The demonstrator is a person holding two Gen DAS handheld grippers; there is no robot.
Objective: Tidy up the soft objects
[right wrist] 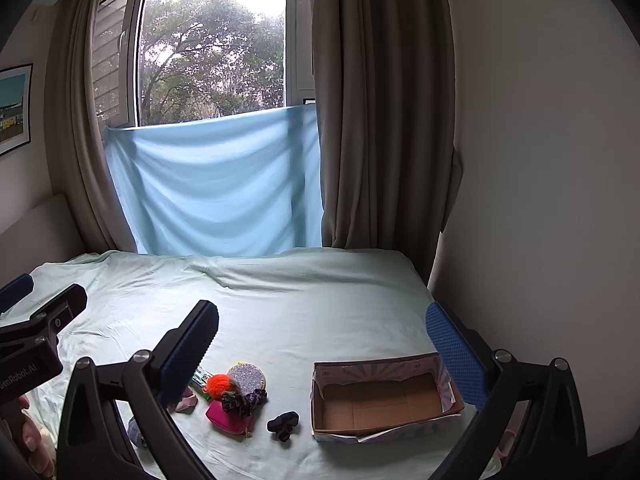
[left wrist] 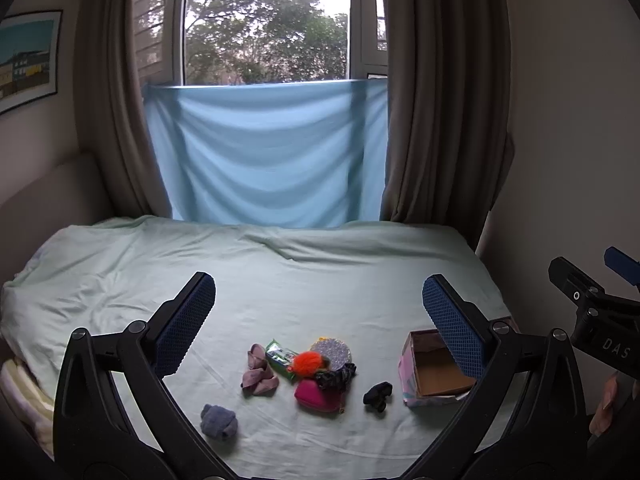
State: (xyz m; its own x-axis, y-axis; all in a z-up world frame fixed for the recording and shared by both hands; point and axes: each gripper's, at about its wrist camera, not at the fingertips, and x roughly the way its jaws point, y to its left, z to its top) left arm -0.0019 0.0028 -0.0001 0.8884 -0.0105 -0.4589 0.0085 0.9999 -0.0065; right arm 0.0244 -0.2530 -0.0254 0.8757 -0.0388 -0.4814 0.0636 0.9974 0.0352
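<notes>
Soft objects lie in a loose cluster on the bed sheet [left wrist: 280, 288], at about 6 o'clock in the left wrist view. None has been moved into the cardboard box [right wrist: 384, 400], which stands open and empty at 4 o'clock of the cluster. Judged from this layout, the task is at its start: nothing is sorted and every item is left to handle.

Cluster contents, left wrist view:
- Blue-grey rolled sock [left wrist: 219, 421], at 7 o'clock of the cluster, set apart from the rest.
- Mauve cloth piece [left wrist: 258, 372], at 9 o'clock.
- Green packet [left wrist: 280, 356], just beside the mauve piece.
- Orange pom-pom [left wrist: 307, 361], touching the packet and the glitter disc [left wrist: 331, 351].
- Pink pouch [left wrist: 318, 395], with a dark patterned scrunchie [left wrist: 336, 376] resting against its upper edge.
- Black scrunchie [left wrist: 378, 394], alone between the pouch and the box, the item nearest the box.

Tool state:
- Left gripper [left wrist: 320, 320]: fingers spread wide, holding nothing, raised above the cluster.
- Right gripper [right wrist: 322, 352]: fingers spread wide, holding nothing, raised above the gap between the cluster and the box.

Remaining work, as an estimate: each soft item must be pinched and placed in the box. The black scrunchie is the easiest first pick for the right tool. Whether the packet and the disc count as soft cannot be told.
</notes>
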